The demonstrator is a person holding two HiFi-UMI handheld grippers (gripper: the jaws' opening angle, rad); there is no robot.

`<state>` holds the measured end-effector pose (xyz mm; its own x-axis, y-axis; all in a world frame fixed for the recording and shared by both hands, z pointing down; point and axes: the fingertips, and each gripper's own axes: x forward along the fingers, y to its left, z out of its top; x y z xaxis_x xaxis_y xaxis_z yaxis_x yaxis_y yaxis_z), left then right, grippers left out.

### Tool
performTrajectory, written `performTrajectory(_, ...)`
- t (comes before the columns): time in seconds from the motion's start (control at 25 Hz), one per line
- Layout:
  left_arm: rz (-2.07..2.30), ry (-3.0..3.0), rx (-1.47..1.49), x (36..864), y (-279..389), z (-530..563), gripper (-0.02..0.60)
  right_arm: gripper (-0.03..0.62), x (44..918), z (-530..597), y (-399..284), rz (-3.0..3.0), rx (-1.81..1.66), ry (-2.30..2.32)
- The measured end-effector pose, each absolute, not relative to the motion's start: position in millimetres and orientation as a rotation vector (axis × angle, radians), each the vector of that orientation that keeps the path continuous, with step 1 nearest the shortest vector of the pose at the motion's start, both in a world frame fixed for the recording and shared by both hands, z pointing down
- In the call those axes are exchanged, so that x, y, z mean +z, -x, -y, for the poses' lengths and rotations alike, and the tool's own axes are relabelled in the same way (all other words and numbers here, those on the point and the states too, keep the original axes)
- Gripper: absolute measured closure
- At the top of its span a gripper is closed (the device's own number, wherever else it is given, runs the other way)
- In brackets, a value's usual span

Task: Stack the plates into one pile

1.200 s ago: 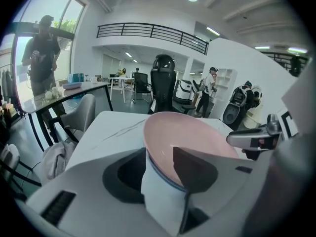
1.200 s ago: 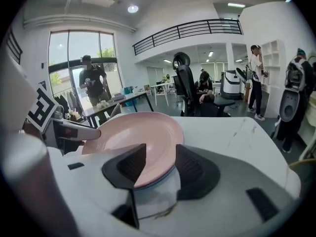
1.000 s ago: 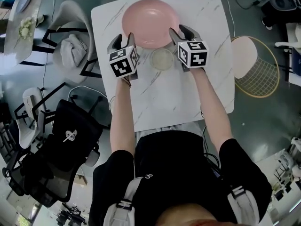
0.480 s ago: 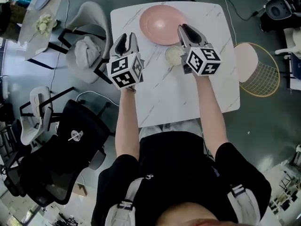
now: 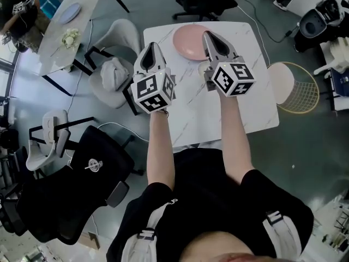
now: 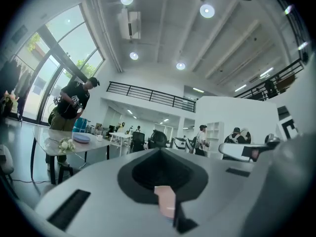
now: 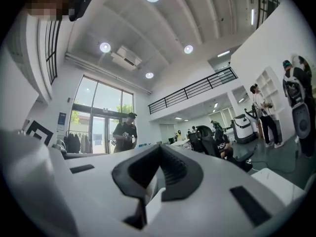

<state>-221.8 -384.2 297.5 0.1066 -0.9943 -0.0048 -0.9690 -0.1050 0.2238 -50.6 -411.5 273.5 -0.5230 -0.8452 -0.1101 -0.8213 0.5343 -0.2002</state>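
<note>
Both jaw pairs pressed shut on nothing, left gripper [image 5: 152,48] and right gripper [image 5: 209,37] held up near the pink plate [image 5: 188,42]; small pale dish [image 5: 202,66] just beside that plate, so suggest spreading jaws first, pinching the dish rim, then centring it on the plate.

In the head view, the right gripper [image 5: 208,35] covers the pink plate's [image 5: 187,41] right edge and nearly all of the small pale dish [image 5: 202,67]; whether it touches either cannot be told. The left gripper [image 5: 152,46] hides part of the table's [image 5: 251,102] left edge.
</note>
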Motion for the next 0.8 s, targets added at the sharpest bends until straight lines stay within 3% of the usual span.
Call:
performTrajectory(0.36, 2.042, -2.321, -0.141, 279, 215, 345, 0.565, 0.586, 277, 369, 45, -2.638, -0.089, 1.525)
performTrajectory(0.8, 1.961, -2.343, -0.065, 314, 196, 330, 0.565, 0.589, 311, 356, 35, -2.686, -0.066, 1.641)
